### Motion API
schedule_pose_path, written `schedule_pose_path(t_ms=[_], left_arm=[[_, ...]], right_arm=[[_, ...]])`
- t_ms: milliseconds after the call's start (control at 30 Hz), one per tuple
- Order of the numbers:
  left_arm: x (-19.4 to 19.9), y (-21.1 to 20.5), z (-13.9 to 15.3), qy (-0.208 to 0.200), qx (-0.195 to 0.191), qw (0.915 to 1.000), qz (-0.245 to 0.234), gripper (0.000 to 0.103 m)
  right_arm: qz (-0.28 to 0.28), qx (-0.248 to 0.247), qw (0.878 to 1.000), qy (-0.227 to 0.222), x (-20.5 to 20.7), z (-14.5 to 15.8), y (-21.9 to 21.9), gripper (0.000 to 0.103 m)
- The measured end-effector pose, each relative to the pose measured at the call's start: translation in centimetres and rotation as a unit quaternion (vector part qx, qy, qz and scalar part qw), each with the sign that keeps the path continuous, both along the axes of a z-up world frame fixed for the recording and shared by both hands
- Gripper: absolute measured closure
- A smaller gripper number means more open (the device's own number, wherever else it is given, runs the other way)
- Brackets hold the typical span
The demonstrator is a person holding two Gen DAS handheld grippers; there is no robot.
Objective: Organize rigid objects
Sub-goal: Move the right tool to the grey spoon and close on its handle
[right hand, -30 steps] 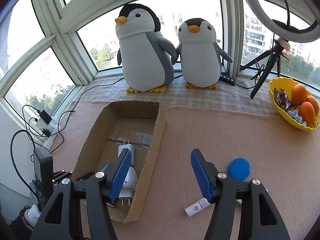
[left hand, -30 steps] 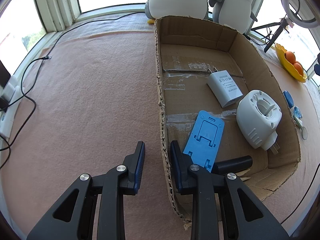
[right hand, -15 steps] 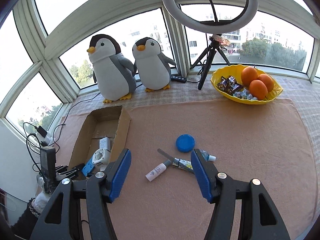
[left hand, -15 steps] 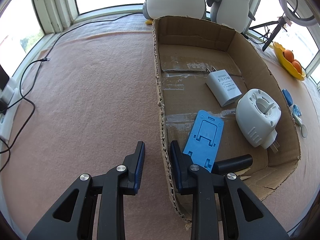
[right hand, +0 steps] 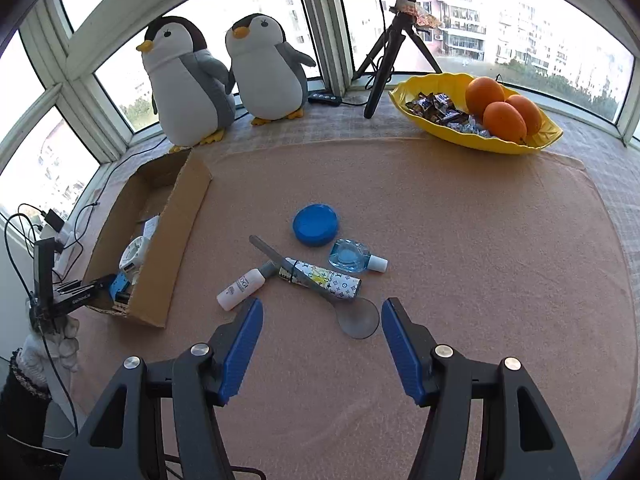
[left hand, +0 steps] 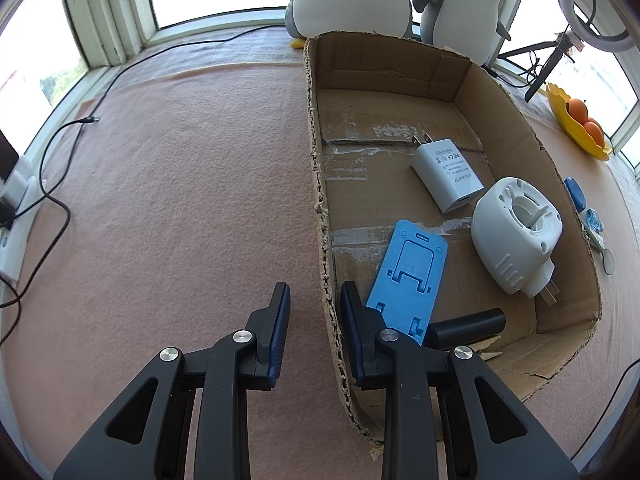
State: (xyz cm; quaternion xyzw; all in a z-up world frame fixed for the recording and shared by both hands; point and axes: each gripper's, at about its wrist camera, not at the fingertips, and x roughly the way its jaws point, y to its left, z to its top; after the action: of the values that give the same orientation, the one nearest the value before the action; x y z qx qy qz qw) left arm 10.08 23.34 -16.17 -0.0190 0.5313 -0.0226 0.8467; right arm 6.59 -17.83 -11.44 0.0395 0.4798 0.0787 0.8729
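A cardboard box (left hand: 320,184) lies on the pink cloth and holds a white charger (left hand: 446,174), a white round plug-in device (left hand: 516,234), a blue phone stand (left hand: 408,272) and a black cylinder (left hand: 468,326). My left gripper (left hand: 314,300) straddles the box's left wall with a narrow gap, one finger inside, one outside. My right gripper (right hand: 322,320) is open and empty above the cloth. In front of it lie a grey spoon (right hand: 352,318), a patterned tube (right hand: 324,278), a small white bottle (right hand: 240,286), a blue glass bottle (right hand: 352,256) and a blue lid (right hand: 315,224).
Two plush penguins (right hand: 188,80) stand at the window behind the box (right hand: 176,216). A yellow bowl (right hand: 476,120) with oranges and sweets sits far right beside a tripod (right hand: 384,68). Cables and a power strip (left hand: 16,200) lie along the left edge.
My right gripper has pulled back and swung right, away from the box, so the loose items on the cloth now lie before it. My left gripper has stayed at the box wall.
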Motion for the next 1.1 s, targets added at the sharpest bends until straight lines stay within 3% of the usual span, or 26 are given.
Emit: schedule_pose_path(t_ms=[333, 800, 933, 1100], left_arm=[[0.0, -0.4, 0.0, 0.001, 0.010, 0.9999, 0.002, 0.078], [0.0, -0.6, 0.0, 0.002, 0.012, 0.9999, 0.005, 0.078], [0.0, -0.6, 0.0, 0.002, 0.012, 0.9999, 0.005, 0.078], [0.0, -0.7, 0.0, 0.002, 0.012, 0.9999, 0.005, 0.078]], right_arm=[[0.027, -0.032, 0.998, 0.053, 3.6, -5.2, 0.3, 0.045], [0.068, -0.045, 0.991, 0.104, 5.2, -8.1, 1.5, 0.045], [0.083, -0.049, 0.989, 0.115, 4.7, -8.3, 2.2, 0.057], [0.106, -0.095, 0.983, 0.117, 4.5, -8.5, 3.7, 0.060]])
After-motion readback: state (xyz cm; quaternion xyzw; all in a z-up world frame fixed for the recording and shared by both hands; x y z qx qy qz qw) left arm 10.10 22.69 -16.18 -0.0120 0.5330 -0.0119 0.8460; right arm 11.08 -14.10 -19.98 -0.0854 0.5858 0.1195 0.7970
